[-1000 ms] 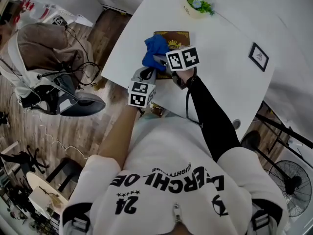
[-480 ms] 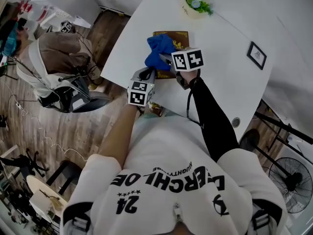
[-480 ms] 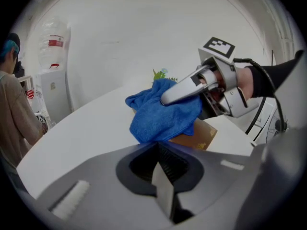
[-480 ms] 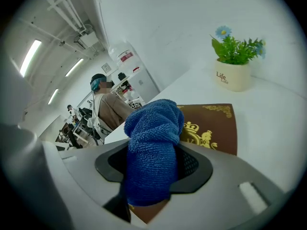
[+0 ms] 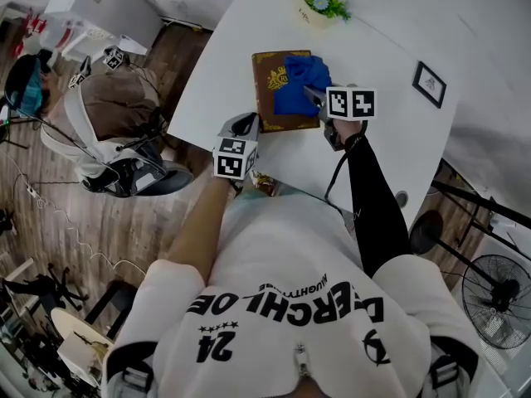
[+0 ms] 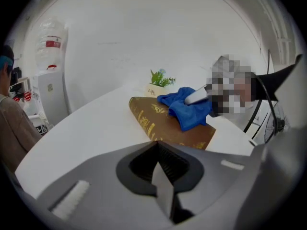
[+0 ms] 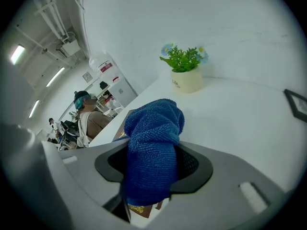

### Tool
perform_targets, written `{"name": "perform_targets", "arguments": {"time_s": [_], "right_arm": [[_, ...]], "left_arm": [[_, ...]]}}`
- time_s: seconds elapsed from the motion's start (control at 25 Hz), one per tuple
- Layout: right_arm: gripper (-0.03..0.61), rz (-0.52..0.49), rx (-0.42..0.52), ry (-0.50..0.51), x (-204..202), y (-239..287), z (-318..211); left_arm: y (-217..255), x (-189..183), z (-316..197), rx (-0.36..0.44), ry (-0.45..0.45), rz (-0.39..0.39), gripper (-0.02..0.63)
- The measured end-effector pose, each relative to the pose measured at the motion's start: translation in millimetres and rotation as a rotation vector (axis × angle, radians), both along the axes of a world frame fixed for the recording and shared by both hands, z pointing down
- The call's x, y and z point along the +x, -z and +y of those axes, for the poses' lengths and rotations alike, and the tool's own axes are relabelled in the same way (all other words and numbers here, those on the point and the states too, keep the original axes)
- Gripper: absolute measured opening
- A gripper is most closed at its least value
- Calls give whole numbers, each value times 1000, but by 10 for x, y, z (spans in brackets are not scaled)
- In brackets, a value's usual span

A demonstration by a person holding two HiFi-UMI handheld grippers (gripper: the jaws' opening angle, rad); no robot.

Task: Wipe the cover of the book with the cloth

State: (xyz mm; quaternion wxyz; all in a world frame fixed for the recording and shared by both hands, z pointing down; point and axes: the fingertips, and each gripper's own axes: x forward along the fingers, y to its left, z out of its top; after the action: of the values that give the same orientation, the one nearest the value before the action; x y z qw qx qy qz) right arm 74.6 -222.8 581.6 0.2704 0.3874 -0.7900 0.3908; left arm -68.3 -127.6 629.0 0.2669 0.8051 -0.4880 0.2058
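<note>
In the head view, the book (image 5: 272, 98) is seen lying flat on the white table (image 5: 390, 139), near its left edge, with the brown cover and its gold ornament facing up. The blue cloth (image 5: 300, 81) is pressed on the right part of the cover by the right gripper (image 5: 315, 98), whose jaws are clamped on it. Half a second ago the cloth was bunched over the left part of the book, so it has been carried across the cover to the right, and more of the gold ornament is uncovered now. The left gripper (image 5: 242, 131) is held just beside the near left corner of the book, much as before. A small potted plant (image 5: 319, 5) and a picture frame (image 5: 430, 83) are placed farther on the table, and a seated person (image 5: 108, 110) is seen on the floor side at the left. In the left gripper view, the jaws of the left gripper (image 6: 163, 190) are brought together and nothing is held between them; the book (image 6: 163, 123) lies ahead of them, not touched, with the cloth (image 6: 184, 109) on its far part. In the right gripper view, the right gripper (image 7: 148, 186) is closed on the cloth (image 7: 151, 162), which bulges out in front of the jaws. A gold-printed bit of the book (image 7: 136, 211) is visible below it, and the plant (image 7: 184, 68) stands well beyond.
</note>
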Motion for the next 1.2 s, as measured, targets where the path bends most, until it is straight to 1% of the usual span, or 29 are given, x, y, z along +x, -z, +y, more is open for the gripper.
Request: {"name": "perform_targets", "arguments": {"time_s": [0.16,0.2,0.32,0.36,0.4,0.48,0.56,0.72,0.84,0.92,1.0,1.2], "right_arm": [[209,-23,-9,-50,84,-3,5],[209,-48,-14,-55,62,22,6],[209,-205,-31,-59,-81,240,37],[209,-238,-21,-50,-133,323,51],[209,-249,-6,-35,-187,384,66],[209,-240,18,5,-311,446,108],[209,-239,21,46,-474,464,174],[209,-238,-7,136,-834,391,349],[209,-228,-48,190,-1035,288,501],[209,-218,-98,219,-1131,175,619],[209,-216,-138,223,-1185,63,695],[207,-202,-137,223,-1194,35,690]], "left_arm": [[9,14,-9,8,-19,-4,57],[11,14,-15,9,-21,-1,56],[32,28,-15,16,-32,10,57],[40,31,-12,20,-36,12,57],[45,31,-10,25,-40,14,57],[51,27,-8,32,-44,24,57],[68,19,-8,40,-40,48,57],[109,4,-7,59,-43,103,56],[142,-12,5,70,-43,137,56],[151,-27,19,74,-47,133,55],[140,-51,28,83,-52,109,55],[129,-70,22,85,-53,98,55]]}}
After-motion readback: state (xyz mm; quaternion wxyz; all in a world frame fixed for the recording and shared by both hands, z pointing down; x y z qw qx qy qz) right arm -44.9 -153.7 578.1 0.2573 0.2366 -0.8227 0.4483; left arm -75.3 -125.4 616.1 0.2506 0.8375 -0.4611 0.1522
